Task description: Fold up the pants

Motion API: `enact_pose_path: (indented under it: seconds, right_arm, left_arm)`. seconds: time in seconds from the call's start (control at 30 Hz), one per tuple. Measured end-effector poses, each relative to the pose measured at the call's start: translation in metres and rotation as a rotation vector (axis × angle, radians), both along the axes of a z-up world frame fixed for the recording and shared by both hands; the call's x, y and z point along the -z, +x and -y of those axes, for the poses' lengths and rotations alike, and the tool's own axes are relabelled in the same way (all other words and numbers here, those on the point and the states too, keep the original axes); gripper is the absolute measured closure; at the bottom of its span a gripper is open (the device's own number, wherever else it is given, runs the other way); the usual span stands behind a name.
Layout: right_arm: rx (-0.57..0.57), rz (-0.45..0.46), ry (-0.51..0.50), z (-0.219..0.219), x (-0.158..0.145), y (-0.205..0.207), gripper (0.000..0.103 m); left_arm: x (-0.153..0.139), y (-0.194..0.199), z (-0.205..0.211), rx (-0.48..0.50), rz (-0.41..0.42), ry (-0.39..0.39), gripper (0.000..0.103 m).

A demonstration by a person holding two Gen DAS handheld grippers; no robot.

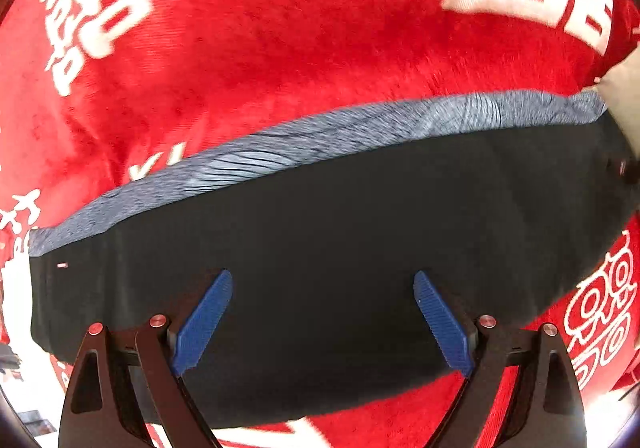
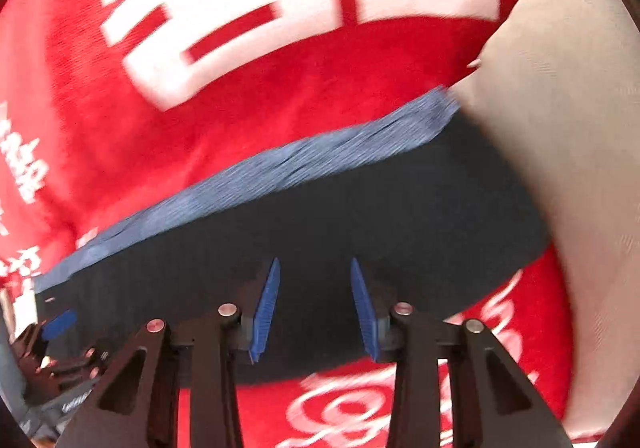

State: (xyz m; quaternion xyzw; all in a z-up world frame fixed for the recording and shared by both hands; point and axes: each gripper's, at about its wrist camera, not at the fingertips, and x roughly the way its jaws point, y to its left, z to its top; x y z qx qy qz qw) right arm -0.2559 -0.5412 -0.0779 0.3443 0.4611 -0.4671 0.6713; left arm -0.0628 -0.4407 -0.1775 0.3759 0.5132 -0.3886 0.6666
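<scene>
Pants (image 1: 320, 248), dark with a blue-grey waistband (image 1: 340, 132), lie folded on a red blanket (image 1: 260, 48) with white writing. The left gripper (image 1: 322, 324) hangs over them, claws wide apart, holding nothing. The right gripper (image 2: 316, 308) hangs over the pants too, claws partly open, gripping nothing. A beige cloth (image 2: 560, 128) lies at three o'clock of the pants in the right view.
</scene>
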Motion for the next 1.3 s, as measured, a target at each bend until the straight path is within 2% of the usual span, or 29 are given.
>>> enact_pose_path:
  seconds: [0.17, 0.27, 0.3, 0.4, 0.53, 0.6, 0.73, 0.9, 0.97, 1.07, 1.17, 1.3]
  right_arm:
    - [0.011, -0.076, -0.034, 0.046, 0.005, -0.001, 0.062]
    - [0.005, -0.116, -0.003, 0.067, 0.024, -0.001, 0.063]
    - [0.0, -0.106, -0.016, 0.072, 0.026, -0.001, 0.063]
    - [-0.022, -0.159, -0.059, 0.083, 0.025, 0.009, 0.063]
    - [0.025, -0.132, -0.054, 0.102, 0.023, 0.016, 0.062]
    - [0.041, -0.103, -0.039, 0.105, 0.017, 0.013, 0.062]
    - [0.031, -0.012, -0.009, 0.087, -0.001, 0.0, 0.062]
    - [0.033, 0.067, 0.048, 0.045, -0.01, -0.021, 0.061]
    - [0.062, 0.1, 0.077, 0.029, -0.007, -0.035, 0.061]
    - [0.112, 0.146, 0.11, 0.013, -0.005, -0.047, 0.06]
    - [0.148, 0.186, 0.152, -0.004, 0.005, -0.061, 0.059]
    - [0.163, 0.239, 0.217, -0.041, 0.025, -0.079, 0.059]
  left_arm:
    - [0.011, -0.006, 0.001, -0.019, -0.01, -0.012, 0.01]
    - [0.013, -0.001, -0.004, -0.031, -0.005, -0.015, 0.003]
    - [0.014, 0.001, -0.004, -0.035, -0.014, -0.015, 0.003]
    - [0.017, 0.006, -0.003, -0.046, -0.019, -0.012, 0.001]
    - [0.022, 0.002, -0.002, -0.044, -0.01, 0.0, 0.001]
    - [0.014, -0.003, 0.003, -0.042, -0.007, 0.016, 0.001]
    - [-0.005, 0.009, 0.018, -0.061, 0.021, -0.044, 0.001]
    - [-0.008, 0.027, 0.043, -0.125, 0.002, -0.065, 0.001]
    - [-0.003, 0.021, 0.05, -0.103, 0.005, -0.067, 0.001]
    - [0.023, 0.006, 0.055, -0.064, 0.023, 0.003, 0.0]
    - [0.025, 0.01, 0.042, -0.129, -0.006, -0.063, 0.0]
    - [0.02, 0.01, 0.041, -0.112, -0.022, -0.031, 0.0]
